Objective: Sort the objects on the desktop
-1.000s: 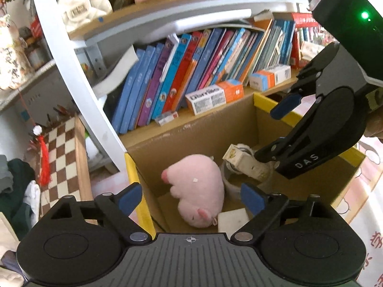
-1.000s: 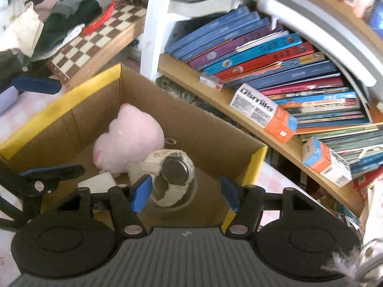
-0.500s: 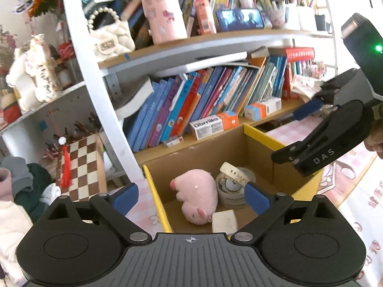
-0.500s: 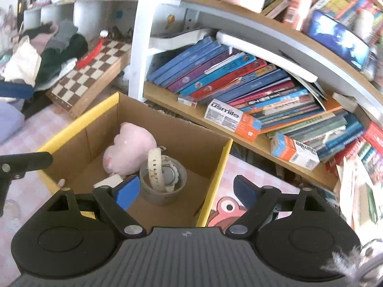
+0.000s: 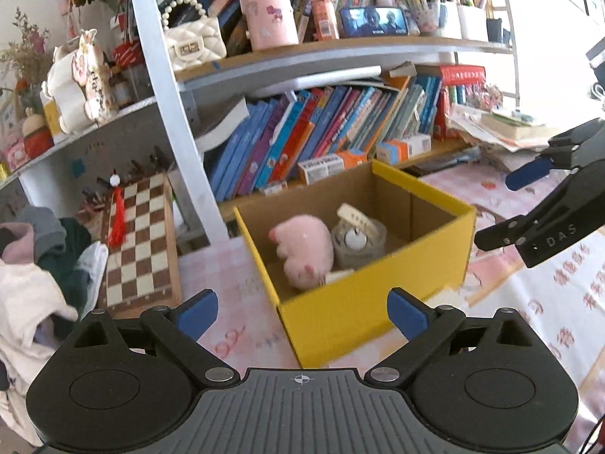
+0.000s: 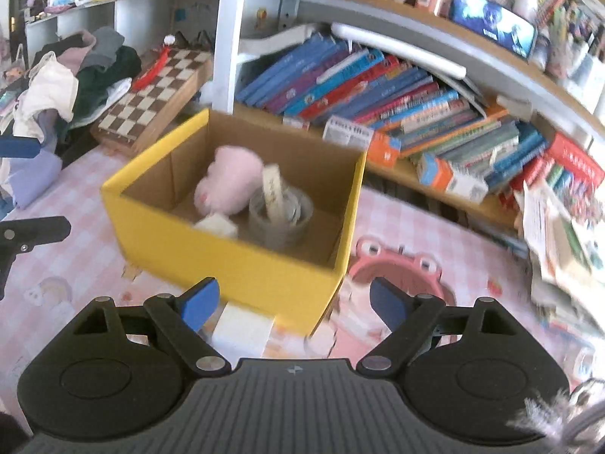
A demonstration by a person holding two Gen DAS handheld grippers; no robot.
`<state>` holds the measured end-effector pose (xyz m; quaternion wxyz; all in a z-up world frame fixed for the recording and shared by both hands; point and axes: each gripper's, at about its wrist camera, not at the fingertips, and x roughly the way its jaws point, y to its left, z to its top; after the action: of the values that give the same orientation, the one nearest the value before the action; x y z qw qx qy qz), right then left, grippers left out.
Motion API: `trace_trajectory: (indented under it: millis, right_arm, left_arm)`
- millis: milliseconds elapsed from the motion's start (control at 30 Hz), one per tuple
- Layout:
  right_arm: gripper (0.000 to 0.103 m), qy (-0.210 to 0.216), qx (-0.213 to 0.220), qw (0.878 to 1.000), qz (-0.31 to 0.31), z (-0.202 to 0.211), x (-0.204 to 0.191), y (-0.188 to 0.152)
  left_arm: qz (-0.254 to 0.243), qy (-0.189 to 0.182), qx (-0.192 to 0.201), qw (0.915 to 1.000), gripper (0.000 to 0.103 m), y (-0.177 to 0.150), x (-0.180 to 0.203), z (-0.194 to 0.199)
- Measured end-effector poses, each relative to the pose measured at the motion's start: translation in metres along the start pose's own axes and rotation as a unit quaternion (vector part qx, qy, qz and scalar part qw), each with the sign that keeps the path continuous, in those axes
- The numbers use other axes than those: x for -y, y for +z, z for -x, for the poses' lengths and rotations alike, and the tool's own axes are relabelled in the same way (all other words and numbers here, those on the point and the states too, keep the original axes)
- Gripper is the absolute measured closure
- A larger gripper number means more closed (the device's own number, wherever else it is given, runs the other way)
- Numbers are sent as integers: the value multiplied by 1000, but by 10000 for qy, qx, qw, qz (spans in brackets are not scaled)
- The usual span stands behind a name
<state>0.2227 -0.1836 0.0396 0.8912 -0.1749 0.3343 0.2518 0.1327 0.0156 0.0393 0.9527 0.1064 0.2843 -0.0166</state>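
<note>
Above the pink-checked table (image 6: pixel 75 265), both grippers (image 5: pixel 302 312) (image 6: pixel 289 299) hang wide open, holding nothing, while the watch (image 6: pixel 274 193), tape roll (image 6: pixel 280 223) and plush pig (image 6: pixel 230 179) lie inside the yellow box (image 6: pixel 234 261). A white block (image 6: pixel 242 329) just outside the box could be nudged away by a careless approach.

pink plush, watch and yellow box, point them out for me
pink plush (image 5: pixel 302 251), left wrist view, middle of its body
watch (image 5: pixel 355 240), left wrist view, on its round face
yellow box (image 6: pixel 227 257), right wrist view, on its near outer wall
</note>
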Motion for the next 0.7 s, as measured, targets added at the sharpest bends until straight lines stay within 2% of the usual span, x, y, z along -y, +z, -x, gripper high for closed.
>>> trace_trajectory:
  millis: [167, 300, 700]
  right_arm:
    - [16, -50, -143, 9996, -258, 10, -15, -26]
    - [7, -193, -216, 9984, -491, 15, -27, -47]
    - [7, -300, -455, 9895, -1339, 33, -57, -99]
  left_arm:
    - [-30, -77, -63, 9999, 5, -16, 3, 12]
    - [-17, -168, -134, 9998, 5, -28, 5, 20]
    - [61, -372, -524, 9979, 5, -65, 13, 30]
